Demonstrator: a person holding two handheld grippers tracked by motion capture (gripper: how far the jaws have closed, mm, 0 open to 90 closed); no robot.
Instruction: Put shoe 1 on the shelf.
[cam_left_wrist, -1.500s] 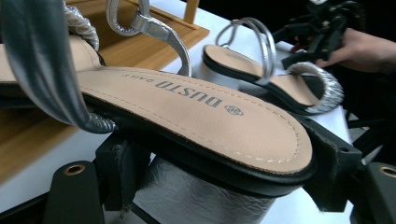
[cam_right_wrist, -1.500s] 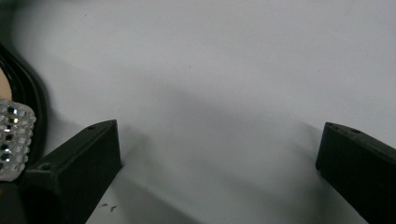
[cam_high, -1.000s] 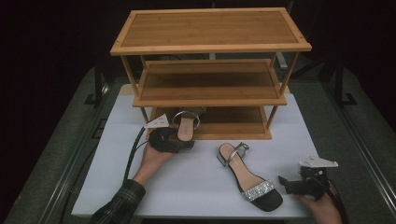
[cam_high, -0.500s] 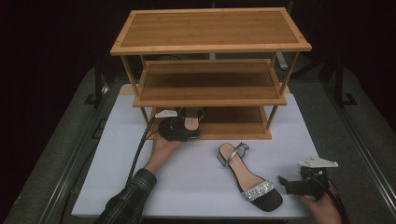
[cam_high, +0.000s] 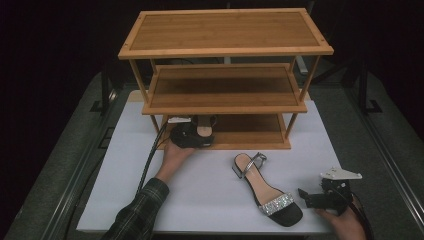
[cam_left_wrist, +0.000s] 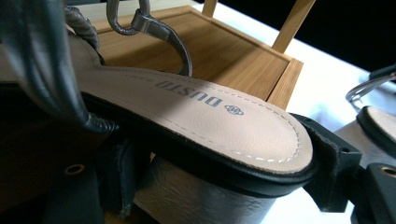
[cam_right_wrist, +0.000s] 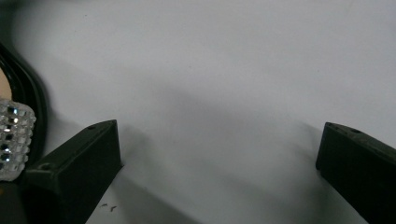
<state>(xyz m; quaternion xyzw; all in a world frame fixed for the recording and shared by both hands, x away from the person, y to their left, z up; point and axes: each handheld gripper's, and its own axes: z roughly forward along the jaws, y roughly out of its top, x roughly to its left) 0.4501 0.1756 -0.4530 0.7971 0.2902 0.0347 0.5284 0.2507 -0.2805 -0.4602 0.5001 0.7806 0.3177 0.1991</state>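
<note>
Left gripper fingers clamp sandal heel: beige insole, black rim, grey strap. Right gripper fingers wide, empty.

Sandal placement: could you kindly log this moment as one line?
left gripper: shut on sandal | at bottom shelf | right gripper: open

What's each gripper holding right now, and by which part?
The left gripper clamps a black sandal with a beige insole across its silver block heel. The right gripper stands open over the white table, holding nothing.
</note>
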